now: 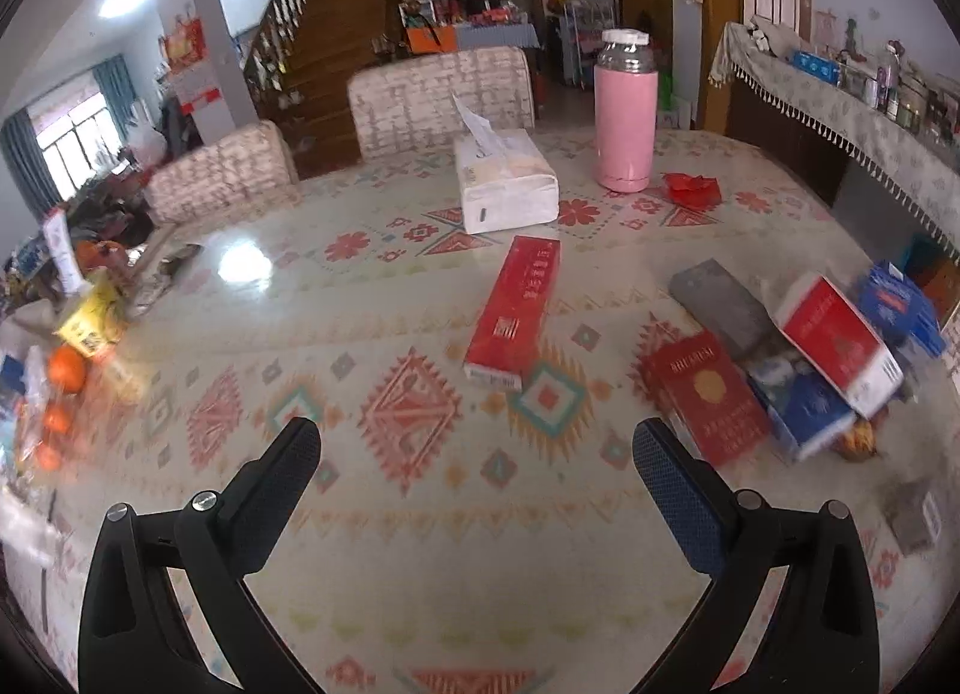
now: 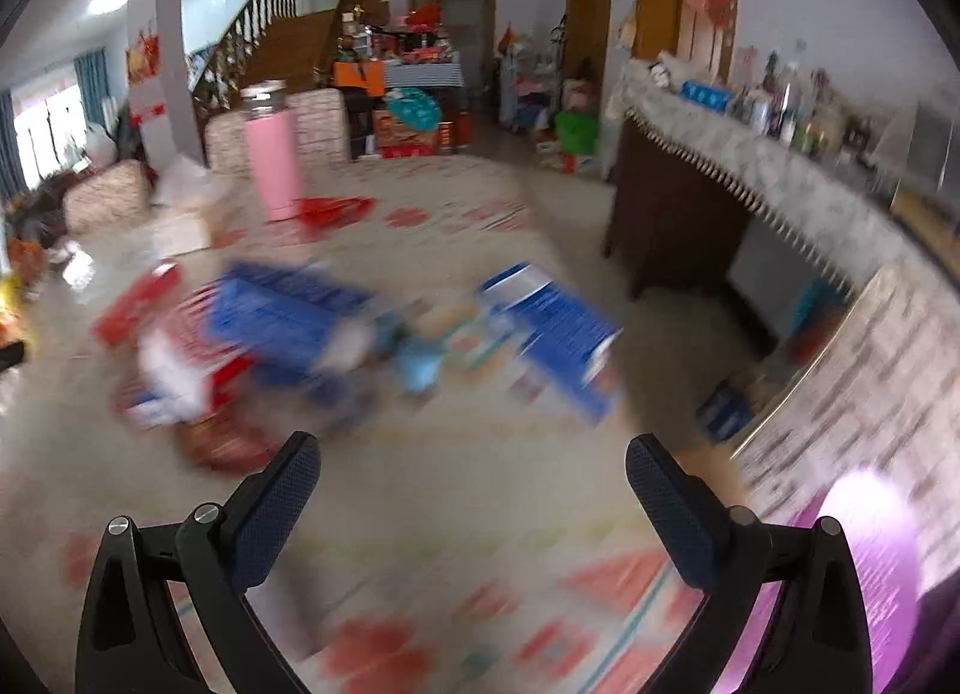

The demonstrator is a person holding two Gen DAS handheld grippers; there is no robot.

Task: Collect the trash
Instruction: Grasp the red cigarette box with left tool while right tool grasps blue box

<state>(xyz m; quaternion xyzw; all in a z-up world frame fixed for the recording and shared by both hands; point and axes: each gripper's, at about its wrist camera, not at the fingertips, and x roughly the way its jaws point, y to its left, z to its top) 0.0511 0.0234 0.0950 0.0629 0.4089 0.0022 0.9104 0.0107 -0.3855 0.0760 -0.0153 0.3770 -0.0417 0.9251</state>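
While both the left hand-held gripper (image 1: 477, 454) and right hand-held gripper (image 2: 474, 469) hover released and empty, the long red carton (image 1: 513, 313) lies mid-worktop (image 1: 420, 544). Likely light, stiff cardboard; grasp across its narrow width.

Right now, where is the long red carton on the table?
In the left wrist view the long red carton lies flat mid-table, ahead of the open left gripper, just in front of the white tissue box, with the pink bottle beyond to its right.
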